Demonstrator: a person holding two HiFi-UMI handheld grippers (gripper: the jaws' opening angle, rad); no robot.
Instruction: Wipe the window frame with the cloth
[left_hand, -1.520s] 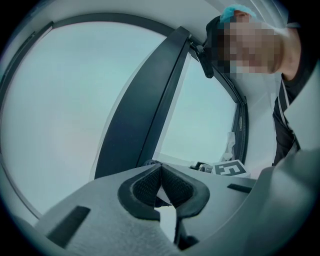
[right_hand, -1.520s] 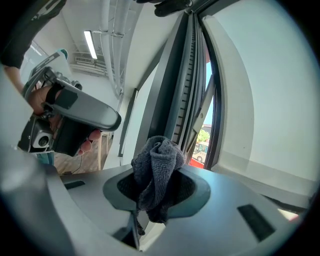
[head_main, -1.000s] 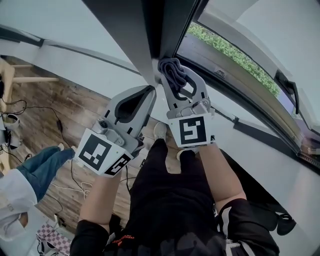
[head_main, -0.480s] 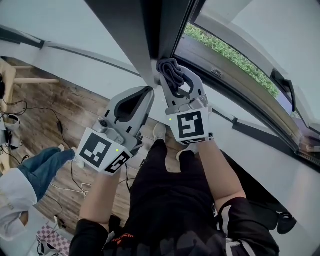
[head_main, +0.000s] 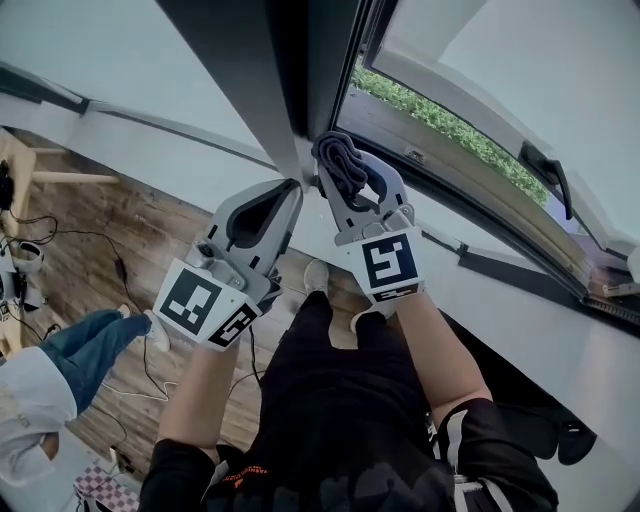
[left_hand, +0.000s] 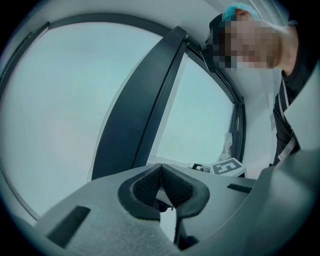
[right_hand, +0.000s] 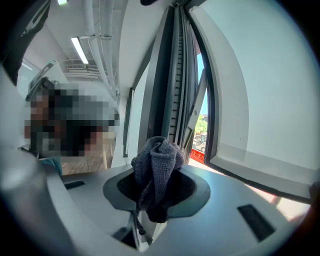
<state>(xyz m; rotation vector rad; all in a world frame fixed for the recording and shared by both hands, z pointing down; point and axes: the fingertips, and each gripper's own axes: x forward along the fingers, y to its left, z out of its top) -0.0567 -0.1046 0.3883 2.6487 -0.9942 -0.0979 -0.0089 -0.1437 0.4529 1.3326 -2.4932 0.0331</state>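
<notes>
A bunched dark grey cloth (head_main: 343, 163) (right_hand: 158, 165) sticks out of my right gripper (head_main: 338, 170) (right_hand: 159, 172), which is shut on it. The cloth's tip lies against the foot of the dark upright window frame (head_main: 300, 70) (right_hand: 172, 75), where it meets the sill. To the left, my left gripper (head_main: 290, 190) (left_hand: 161, 172) is shut with nothing between its pads, its tip close beside the same upright. In the left gripper view the dark frame post (left_hand: 137, 115) rises just beyond the closed jaws.
The opened sash with a black handle (head_main: 545, 170) lies to the right, greenery (head_main: 440, 115) outside. White wall (head_main: 120, 60) left of the frame. Below are my legs, wooden floor (head_main: 120, 230) with cables, and another person's arm (head_main: 70, 340) at the left.
Both grippers have shifted slightly up along the frame's foot, the right one carrying the cloth with it. Both stay shut.
</notes>
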